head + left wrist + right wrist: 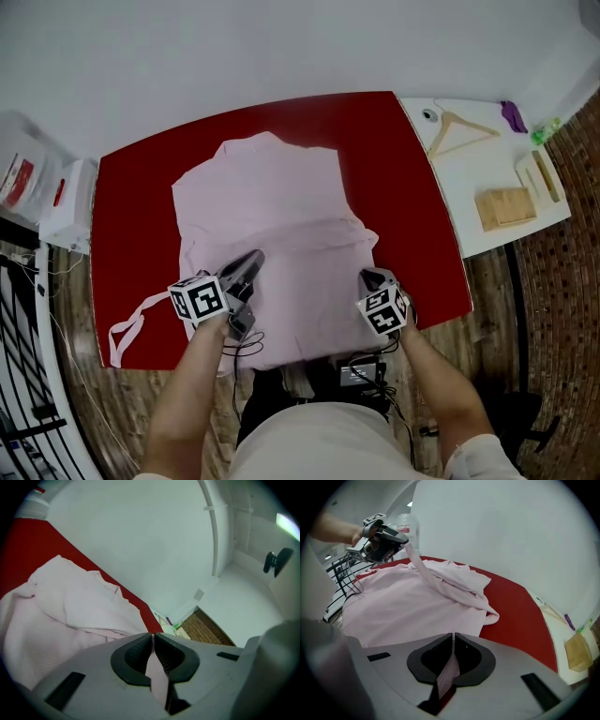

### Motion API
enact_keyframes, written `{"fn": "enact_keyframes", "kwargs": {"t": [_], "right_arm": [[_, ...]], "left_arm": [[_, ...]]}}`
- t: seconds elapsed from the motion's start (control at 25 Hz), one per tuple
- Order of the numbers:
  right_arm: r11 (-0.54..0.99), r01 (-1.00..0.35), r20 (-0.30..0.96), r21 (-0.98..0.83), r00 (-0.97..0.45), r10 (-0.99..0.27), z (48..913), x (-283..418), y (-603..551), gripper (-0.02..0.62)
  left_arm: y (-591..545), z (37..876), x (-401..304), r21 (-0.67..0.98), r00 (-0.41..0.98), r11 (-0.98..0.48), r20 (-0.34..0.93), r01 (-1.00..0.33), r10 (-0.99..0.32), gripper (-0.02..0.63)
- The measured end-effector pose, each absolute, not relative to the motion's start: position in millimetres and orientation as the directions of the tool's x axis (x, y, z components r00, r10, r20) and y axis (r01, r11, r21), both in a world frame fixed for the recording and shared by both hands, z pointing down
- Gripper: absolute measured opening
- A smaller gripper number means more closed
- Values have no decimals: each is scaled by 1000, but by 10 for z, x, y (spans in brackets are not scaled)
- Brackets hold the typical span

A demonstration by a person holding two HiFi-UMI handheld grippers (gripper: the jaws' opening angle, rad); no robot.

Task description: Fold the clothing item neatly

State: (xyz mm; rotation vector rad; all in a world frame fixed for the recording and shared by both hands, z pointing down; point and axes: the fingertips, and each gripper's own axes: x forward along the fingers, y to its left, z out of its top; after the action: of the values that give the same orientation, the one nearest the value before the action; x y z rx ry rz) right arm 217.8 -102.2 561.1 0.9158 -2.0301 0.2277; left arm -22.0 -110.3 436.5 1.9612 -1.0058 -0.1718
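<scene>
Your pink garment (272,225) lies spread over the middle of the red table (412,187) and runs right up to the near edge by your body. The far part is bunched into a loose fold, and a thin strap loop (131,323) trails off the near-left corner. Your left gripper (251,261) has its jaws pinched together on a thin strip of the pink fabric; in the right gripper view that strip is pulled up off the pile to its tips. Your right gripper (368,277) is the same deal, jaws closed on a pinch of cloth at the garment's near-right side and angled down at the table. Between the two grippers there's only garment, with a rumpled ridge of cloth (464,590) lying beyond them.

The other stuff sits off to the sides, well apart from the cloth. A white side table (459,187) just beside the red one on your right carries a wooden hanger (459,129), a flat wooden block (504,206), a couple of wooden sticks (544,176) and something purple (513,116). On your left are white bags (70,202) and a black wire rack (23,394), and a black cable (246,345) loops under your left hand.

As for writing, the bags have red print and a bottle (407,526) behind your left gripper has a red label — both too small or blurry to read. The marker cube (200,298) shows only black-and-white squares.
</scene>
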Motion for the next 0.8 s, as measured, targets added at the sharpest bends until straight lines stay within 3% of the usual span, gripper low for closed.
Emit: {"fn": "enact_keyframes", "kwargs": {"t": [0.36, 0.44, 0.8], "right_arm": [[701, -697, 768, 151, -363, -528, 5636, 2202, -1017, 21], [699, -698, 767, 153, -363, -530, 5637, 2203, -1015, 21], [692, -701, 762, 173, -349, -545, 5570, 2204, -1043, 21]], "left_arm": [[-875, 5012, -743, 664, 504, -62, 501, -745, -704, 28], [-829, 5120, -852, 617, 456, -24, 555, -787, -696, 120], [-676, 5101, -1050, 579, 400, -1, 563, -816, -723, 144]]}}
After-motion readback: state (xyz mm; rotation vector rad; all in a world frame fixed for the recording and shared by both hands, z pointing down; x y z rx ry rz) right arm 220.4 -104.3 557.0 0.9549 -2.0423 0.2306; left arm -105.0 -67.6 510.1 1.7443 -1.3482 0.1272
